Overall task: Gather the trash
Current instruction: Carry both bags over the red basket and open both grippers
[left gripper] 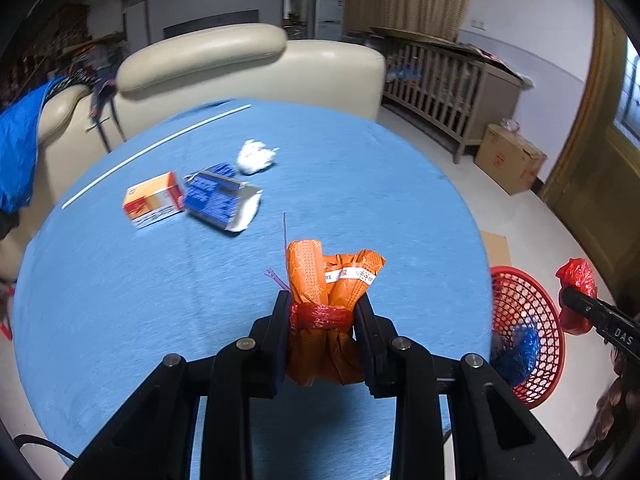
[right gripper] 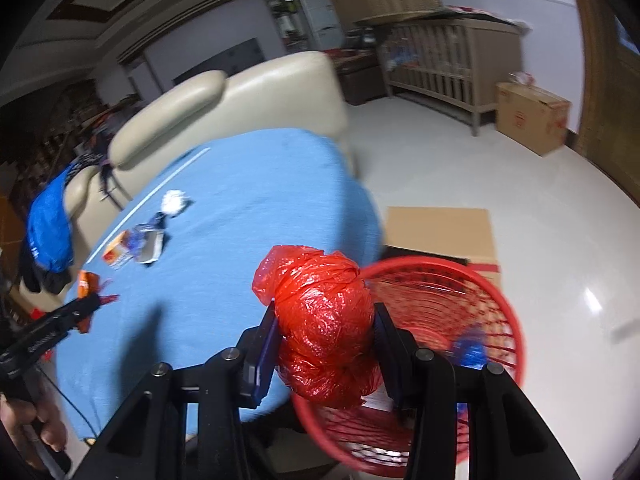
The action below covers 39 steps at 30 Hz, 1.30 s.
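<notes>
The left gripper (left gripper: 322,312) hangs over the blue desk (left gripper: 360,184), its fingers (left gripper: 280,320) clamped on an orange wrapper (left gripper: 320,276) bound with a red band. The right gripper (right gripper: 324,328) has its fingers (right gripper: 266,344) closed on a crumpled red bag (right gripper: 326,320), held at the desk's edge just above the rim of a red basket (right gripper: 504,320) standing on the floor (right gripper: 520,200). A blue scrap (right gripper: 470,350) lies inside the basket. More trash lies farther back on the desk: an orange box (left gripper: 154,200), a blue carton (left gripper: 222,200) touching it, a white paper ball (left gripper: 256,156) just behind, and a white stick (left gripper: 156,148) near the far edge. A beige sofa (left gripper: 248,68) stands behind the desk.
</notes>
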Tool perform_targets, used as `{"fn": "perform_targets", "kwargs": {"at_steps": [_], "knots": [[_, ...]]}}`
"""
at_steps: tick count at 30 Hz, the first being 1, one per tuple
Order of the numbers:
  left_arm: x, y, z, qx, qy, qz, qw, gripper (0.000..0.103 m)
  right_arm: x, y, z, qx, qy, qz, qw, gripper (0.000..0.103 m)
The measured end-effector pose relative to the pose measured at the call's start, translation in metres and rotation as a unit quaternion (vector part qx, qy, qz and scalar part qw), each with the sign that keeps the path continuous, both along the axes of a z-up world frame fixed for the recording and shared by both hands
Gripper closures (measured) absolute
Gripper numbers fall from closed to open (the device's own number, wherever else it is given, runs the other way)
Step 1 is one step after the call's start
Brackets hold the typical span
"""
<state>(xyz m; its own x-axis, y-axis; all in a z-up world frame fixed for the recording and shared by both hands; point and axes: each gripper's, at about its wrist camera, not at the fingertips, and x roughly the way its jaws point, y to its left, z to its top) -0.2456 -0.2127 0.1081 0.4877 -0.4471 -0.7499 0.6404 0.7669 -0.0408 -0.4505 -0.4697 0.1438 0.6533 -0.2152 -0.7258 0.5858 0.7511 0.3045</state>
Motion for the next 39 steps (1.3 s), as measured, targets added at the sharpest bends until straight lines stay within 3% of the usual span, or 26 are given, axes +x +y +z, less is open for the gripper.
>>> {"fn": "perform_targets", "kwargs": {"at_steps": [16,30,32,34,35,39], "knots": [[-0.035,-0.064,-0.004,0.031,-0.009,-0.07,0.997,0.071,-0.049,-0.043,-0.054,0.031,0.039,-0.063,0.997,0.056],[-0.083,-0.127,-0.005,0.043,-0.015,-0.158,0.9863,0.071,-0.052,-0.063,-0.07,0.047,0.043,-0.069,0.996,0.056],[-0.087,-0.133,-0.005,0.044,-0.016,-0.166,0.985,0.071,-0.046,-0.067,-0.075,0.056,0.047,-0.063,0.995,0.051],[-0.088,-0.136,-0.005,0.045,-0.014,-0.173,0.9839,0.071,-0.043,-0.073,-0.078,0.063,0.05,-0.064,0.995,0.037],[-0.089,-0.138,-0.006,0.046,-0.014,-0.176,0.9832,0.071,-0.044,-0.075,-0.079,0.065,0.048,-0.069,0.994,0.034],[-0.095,-0.146,-0.011,0.049,-0.007,-0.191,0.9803,0.071,-0.053,-0.083,-0.071,0.074,0.026,-0.089,0.993,0.034]]}}
